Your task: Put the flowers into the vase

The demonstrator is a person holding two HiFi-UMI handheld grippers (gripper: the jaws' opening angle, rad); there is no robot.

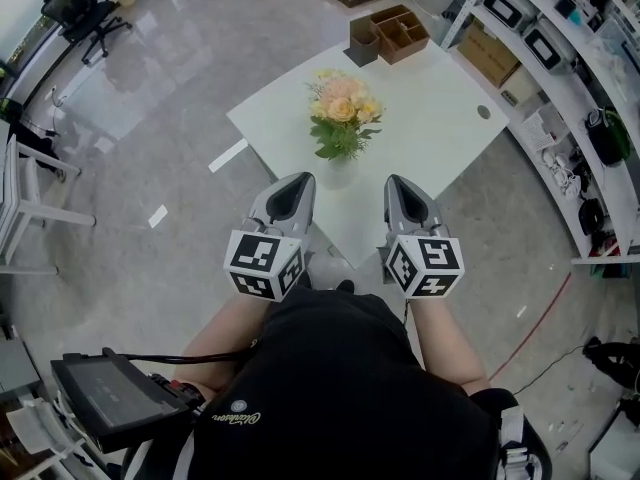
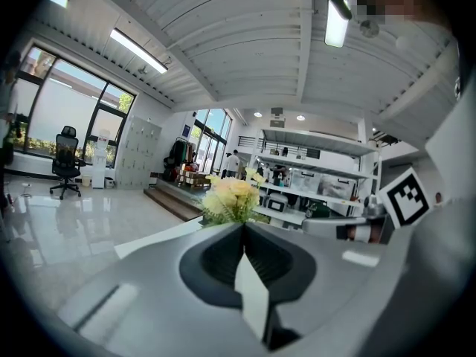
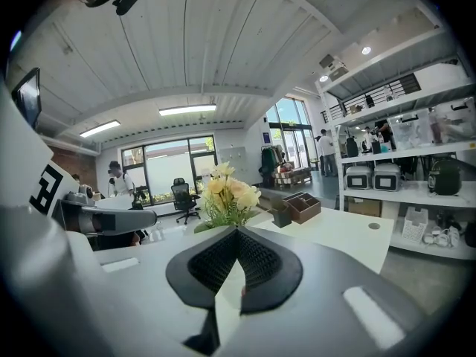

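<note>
Noted glossy grey floor (image 1: pixel 180 78) on all sides, with short white tape marks (image 1: pixel 228 155) just off the worktop's left corner. Noted white open shelving (image 1: pixel 560 58) along the right side, loaded with boxes and equipment. Recorded one white worktop (image 1: pixel 440 128), set corner-on, with its near corner toward the person's dark-shirted torso (image 1: pixel 340 388). Logged a black office chair (image 1: pixel 85 8) well beyond the left corner. Logged a dark screen device (image 1: pixel 110 393) low at the person's left, off the worktop.

Found left tongs (image 1: pixel 302 178) over the near-left edge and right tongs (image 1: pixel 394 180) over the near-right edge, one either side of the near corner. Judged both roughly level and aimed inward toward the flowers. Checked each in its own view. Left tongs fully closed along one seam, with nothing between. Right tongs likewise fully closed and empty.

Found a wooden divided organiser (image 1: pixel 400 33) at the far corner, with a darker box (image 1: pixel 364 40) just beside it on the left. Located flowers (image 1: pixel 343 108), peach and cream blooms over green leaves, upright in a clear vase (image 1: pixel 340 175). Placed the vase near mid-worktop, slightly toward the near corner, beyond the tips of both tongs and clear of them. Noted a small round cable port (image 1: pixel 484 112) close to the right corner.
</note>
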